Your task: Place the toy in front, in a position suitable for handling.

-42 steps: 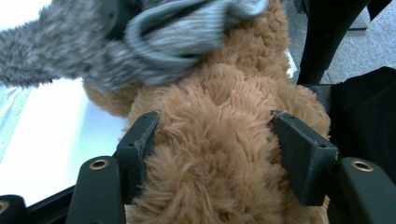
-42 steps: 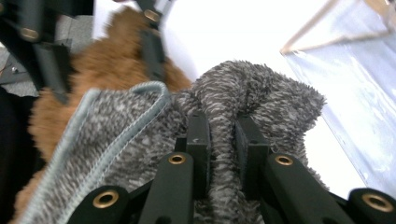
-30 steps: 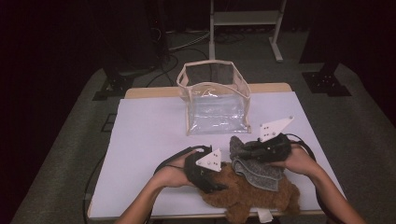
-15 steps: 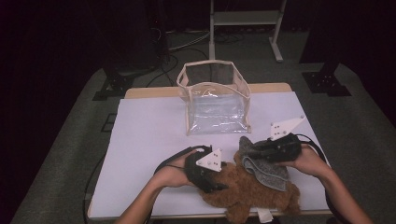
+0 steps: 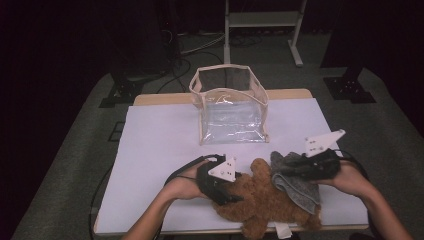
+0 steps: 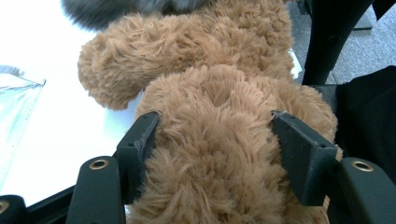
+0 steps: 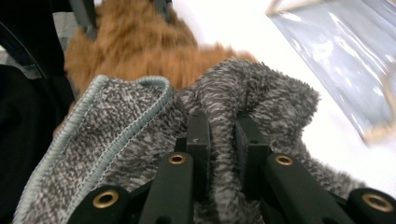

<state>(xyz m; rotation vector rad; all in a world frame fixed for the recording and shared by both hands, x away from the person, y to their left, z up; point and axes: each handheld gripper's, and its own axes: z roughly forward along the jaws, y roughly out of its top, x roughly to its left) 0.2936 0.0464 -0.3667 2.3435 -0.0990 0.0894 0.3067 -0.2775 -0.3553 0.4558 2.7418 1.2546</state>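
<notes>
On the left, I see my left gripper (image 5: pixel 220 181) with its jaws squeezing the furry brown teddy bear (image 5: pixel 265 202), which lies at the near edge of the white tabletop (image 5: pixel 160 150). In the middle, farther back, a clear bag (image 5: pixel 231 107) stands upright on the tabletop, well apart from the bear. On the right, my right gripper (image 5: pixel 312 167) has its jaws pinched tight on a fold of the grey cloth (image 5: pixel 297 182), and the cloth lies partly over the bear.
</notes>
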